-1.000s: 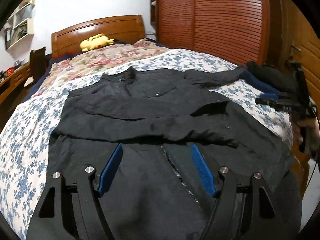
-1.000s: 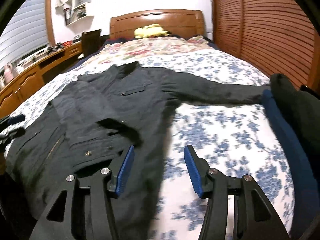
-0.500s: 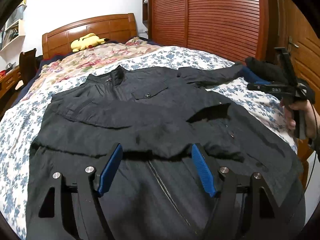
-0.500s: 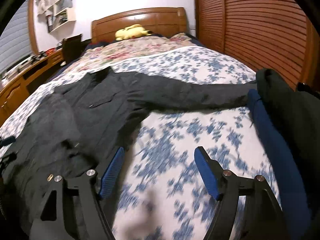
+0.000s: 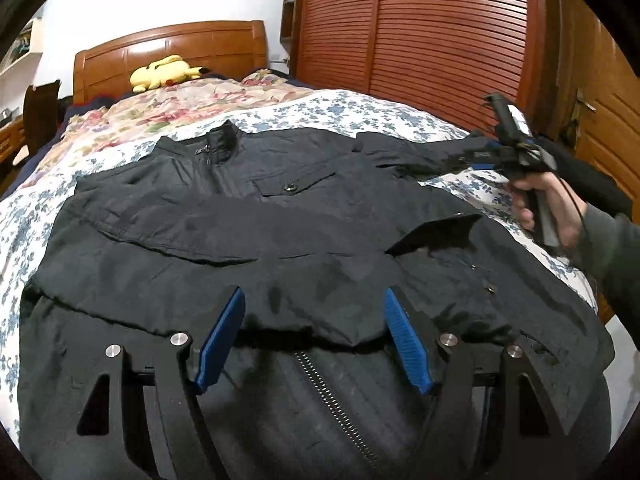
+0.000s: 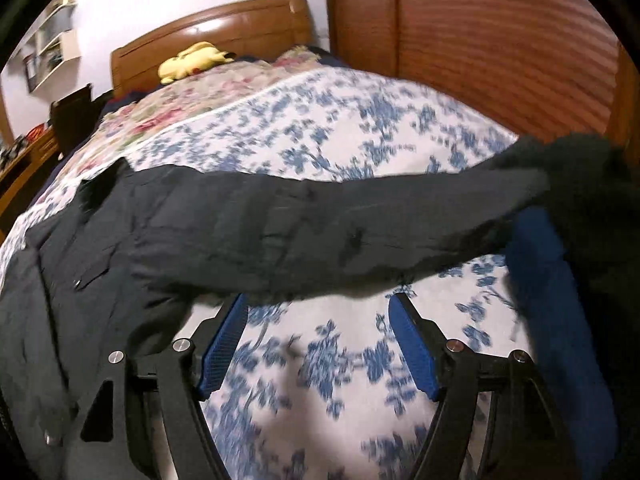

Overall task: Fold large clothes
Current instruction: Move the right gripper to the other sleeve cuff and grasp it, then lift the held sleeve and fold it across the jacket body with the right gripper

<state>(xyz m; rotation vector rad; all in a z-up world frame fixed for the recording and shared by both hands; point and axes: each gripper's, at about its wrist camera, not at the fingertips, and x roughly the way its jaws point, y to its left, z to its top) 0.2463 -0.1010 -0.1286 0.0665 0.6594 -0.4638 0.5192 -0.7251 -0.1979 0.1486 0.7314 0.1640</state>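
One black jacket [image 5: 248, 248] lies spread across the frame's middle, with one sleeve [image 6: 360, 224] stretched toward the right edge. One yellow plush toy [image 5: 162, 76] sits at upper left, before one wooden headboard [image 5: 172, 50]. Two grippers show: the left gripper [image 5: 314, 336] at bottom centre and the right gripper [image 5: 480, 156] at right, each with two blue-padded fingers. One hand [image 5: 548, 204] is visible at right.

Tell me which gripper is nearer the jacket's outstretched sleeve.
Right. The right gripper is open just short of the sleeve, which stretches across right ahead of its fingertips. The left gripper hovers open over the jacket's lower front, well away from that sleeve.
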